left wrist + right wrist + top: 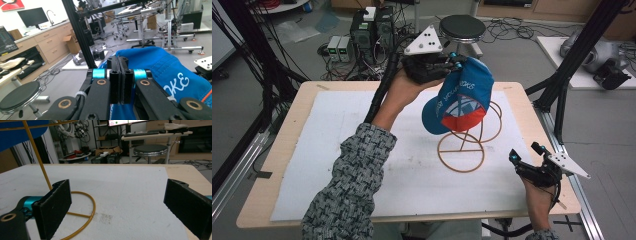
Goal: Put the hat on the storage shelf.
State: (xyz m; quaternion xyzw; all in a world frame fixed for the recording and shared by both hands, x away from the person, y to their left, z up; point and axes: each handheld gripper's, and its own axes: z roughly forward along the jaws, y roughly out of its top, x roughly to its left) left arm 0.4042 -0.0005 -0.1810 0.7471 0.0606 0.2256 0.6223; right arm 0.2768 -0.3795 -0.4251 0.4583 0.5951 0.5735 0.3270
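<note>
Aloft, left gripper (455, 61) pinches blue cap (458, 100); right gripper (526, 154) gapes.

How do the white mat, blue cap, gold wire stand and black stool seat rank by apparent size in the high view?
1. white mat, by far.
2. blue cap, nearer the camera, so flattered.
3. gold wire stand, partly hidden by the cap; close to it, unsure.
4. black stool seat, farther off.

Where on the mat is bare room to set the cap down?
The white mat is bare left of the wire stand, and in front between its base ring and the near edge. Crowded: around the stand, under the blue cap.
</note>
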